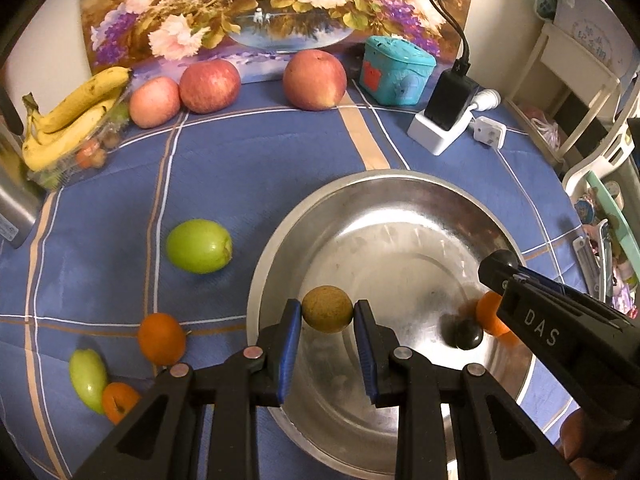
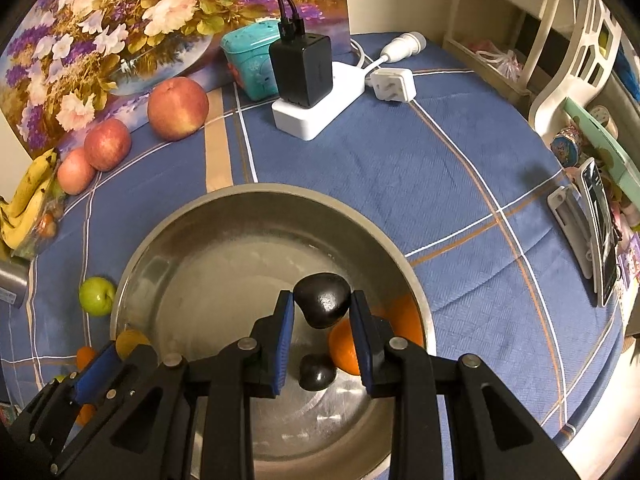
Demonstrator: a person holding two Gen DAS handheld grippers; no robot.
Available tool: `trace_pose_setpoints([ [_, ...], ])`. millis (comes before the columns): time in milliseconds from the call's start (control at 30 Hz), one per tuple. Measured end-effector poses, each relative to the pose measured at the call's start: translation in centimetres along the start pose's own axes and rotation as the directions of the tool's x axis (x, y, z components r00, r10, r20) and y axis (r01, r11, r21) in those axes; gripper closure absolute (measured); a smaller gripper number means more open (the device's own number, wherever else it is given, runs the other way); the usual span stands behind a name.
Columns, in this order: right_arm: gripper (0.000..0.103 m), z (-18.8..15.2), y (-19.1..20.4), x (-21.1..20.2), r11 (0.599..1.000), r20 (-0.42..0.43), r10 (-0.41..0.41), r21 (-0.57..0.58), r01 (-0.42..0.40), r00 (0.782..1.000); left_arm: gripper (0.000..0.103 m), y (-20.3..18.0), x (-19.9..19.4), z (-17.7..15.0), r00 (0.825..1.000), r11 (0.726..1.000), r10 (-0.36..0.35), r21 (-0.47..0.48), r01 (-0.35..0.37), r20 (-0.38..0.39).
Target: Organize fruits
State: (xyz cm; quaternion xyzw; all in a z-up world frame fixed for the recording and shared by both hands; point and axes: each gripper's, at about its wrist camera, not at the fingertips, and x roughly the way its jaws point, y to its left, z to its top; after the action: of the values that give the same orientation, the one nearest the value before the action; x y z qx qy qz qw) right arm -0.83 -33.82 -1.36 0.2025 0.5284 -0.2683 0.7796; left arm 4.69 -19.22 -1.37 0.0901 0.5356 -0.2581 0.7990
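Observation:
My left gripper (image 1: pixel 327 312) is shut on a small round brown-green fruit (image 1: pixel 327 304), held above the left side of a wide steel bowl (image 1: pixel 384 188). My right gripper (image 2: pixel 322 304) is shut on a glossy black fruit (image 2: pixel 323 300) over the same bowl (image 2: pixel 248 196). Under it, in the bowl, lie another black fruit (image 2: pixel 316 372) and an orange (image 2: pixel 342 346). Loose on the blue cloth left of the bowl are a green fruit (image 1: pixel 199 246), a small orange (image 1: pixel 161 338), a pale green fruit (image 1: pixel 89 378) and another orange piece (image 1: pixel 118 402).
Three apples (image 1: pixel 209 86) stand along the back by a flower painting (image 1: pixel 260 4). Bananas (image 1: pixel 68 120) rest on a clear tray at the far left. A teal box (image 1: pixel 394 70) and a white charger block with cables (image 1: pixel 440 124) are back right. A chair and shelves crowd the right edge.

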Motion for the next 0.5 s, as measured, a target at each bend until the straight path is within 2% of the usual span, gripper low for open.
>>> trace_pose_setpoints([
  [500, 0.073, -0.03, -0.19, -0.19, 1.0, -0.014, 0.003, 0.001, -0.003, 1.0, 0.074, -0.25, -0.14, -0.36, 1.0, 1.0, -0.01, 0.0, 0.01, -0.001],
])
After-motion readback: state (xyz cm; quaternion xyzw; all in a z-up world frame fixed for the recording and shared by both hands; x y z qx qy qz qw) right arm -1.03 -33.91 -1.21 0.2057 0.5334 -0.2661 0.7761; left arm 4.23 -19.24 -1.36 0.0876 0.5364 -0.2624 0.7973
